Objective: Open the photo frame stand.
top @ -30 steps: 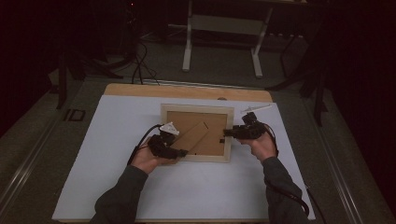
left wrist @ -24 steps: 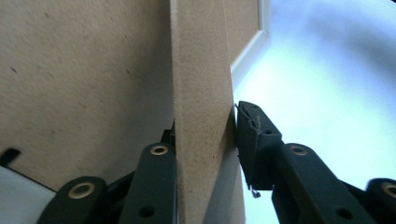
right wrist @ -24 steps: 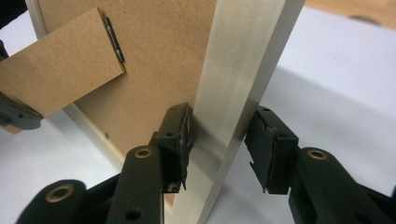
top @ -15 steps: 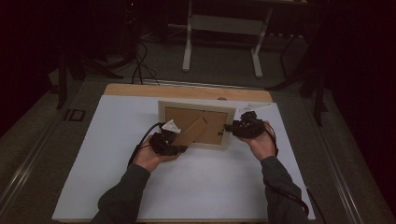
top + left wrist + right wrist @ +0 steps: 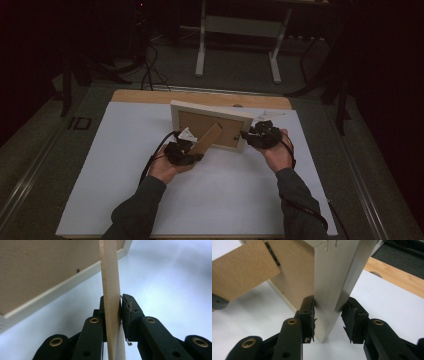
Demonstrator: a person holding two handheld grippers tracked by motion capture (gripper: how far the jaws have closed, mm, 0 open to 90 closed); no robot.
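A pale wooden picture frame (image 5: pixel 210 125) stands upright on the white mat (image 5: pixel 125 175), its brown back facing me. Its cardboard stand (image 5: pixel 207 140) is swung out toward the near left. My left gripper (image 5: pixel 192 152) has just been closing and is shut on that stand (image 5: pixel 110 277), with both pads (image 5: pixel 126 307) pressing the board's faces. My right gripper (image 5: pixel 248 136) has closed a little and is shut on the frame's right side rail (image 5: pixel 334 277) near its lower corner, one pad (image 5: pixel 309 310) on the back and one on the front. The left gripper (image 5: pixel 112 302) and right gripper (image 5: pixel 329 307) both sit close to the mat.
The mat covers a wooden table whose bare far edge (image 5: pixel 150 96) lies behind the frame. Beyond it on the dark floor are a white metal rack's legs (image 5: pixel 235 25) and loose cables (image 5: pixel 150 70). Open mat lies near my forearms.
The frame has risen from lying flat, back up, to standing on its lower edge. Its stand has swung out from the back. Both hands stayed almost in place.
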